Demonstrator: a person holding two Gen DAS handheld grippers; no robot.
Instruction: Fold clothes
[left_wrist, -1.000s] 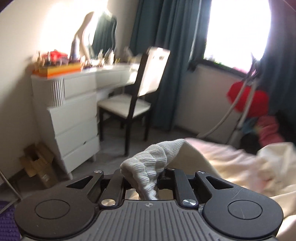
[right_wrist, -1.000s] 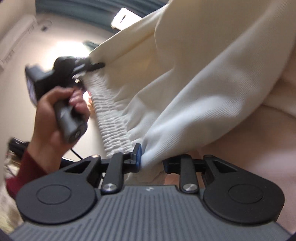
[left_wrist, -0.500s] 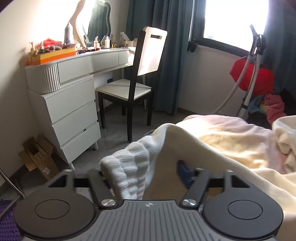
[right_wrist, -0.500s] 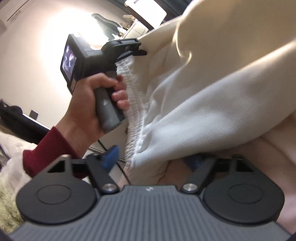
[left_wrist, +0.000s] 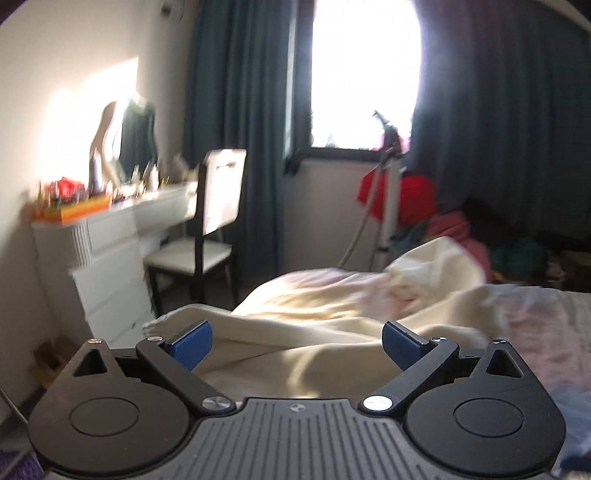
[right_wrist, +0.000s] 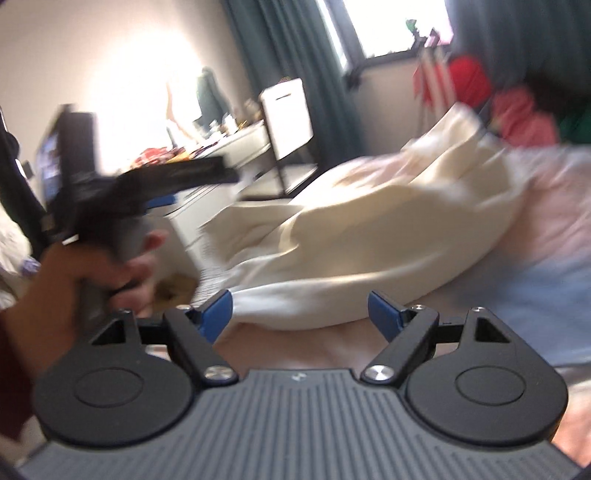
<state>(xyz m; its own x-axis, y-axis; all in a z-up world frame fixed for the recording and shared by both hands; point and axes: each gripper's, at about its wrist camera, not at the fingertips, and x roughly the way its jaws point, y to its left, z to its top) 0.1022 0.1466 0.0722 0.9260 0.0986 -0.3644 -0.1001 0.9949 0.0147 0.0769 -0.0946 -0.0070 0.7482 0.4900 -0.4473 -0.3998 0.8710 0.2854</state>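
A cream garment (left_wrist: 332, 325) lies crumpled on the bed (left_wrist: 535, 332), its ribbed edge towards the bed's left corner. My left gripper (left_wrist: 297, 341) hovers over the garment's near fold with its jaws still opening; the blue pads touch no cloth. In the right wrist view the same cream garment (right_wrist: 369, 221) spreads across the bed (right_wrist: 535, 240). My right gripper (right_wrist: 299, 314) stands open just before its near edge, holding nothing. A hand with a dark red sleeve holds the blurred left gripper (right_wrist: 177, 177) at the left.
A white dresser (left_wrist: 110, 266) with clutter on top stands against the left wall, and a dark-framed chair (left_wrist: 214, 221) stands beside it. Past the bed are a red item (left_wrist: 402, 199), a stand (left_wrist: 388, 206) and a pile of coloured clothes (left_wrist: 454, 225) under dark curtains.
Both grippers opened and let go of the garment's ribbed edge, then drew back and rose. The garment dropped onto the bed. The right view rolled from tilted to nearly level.
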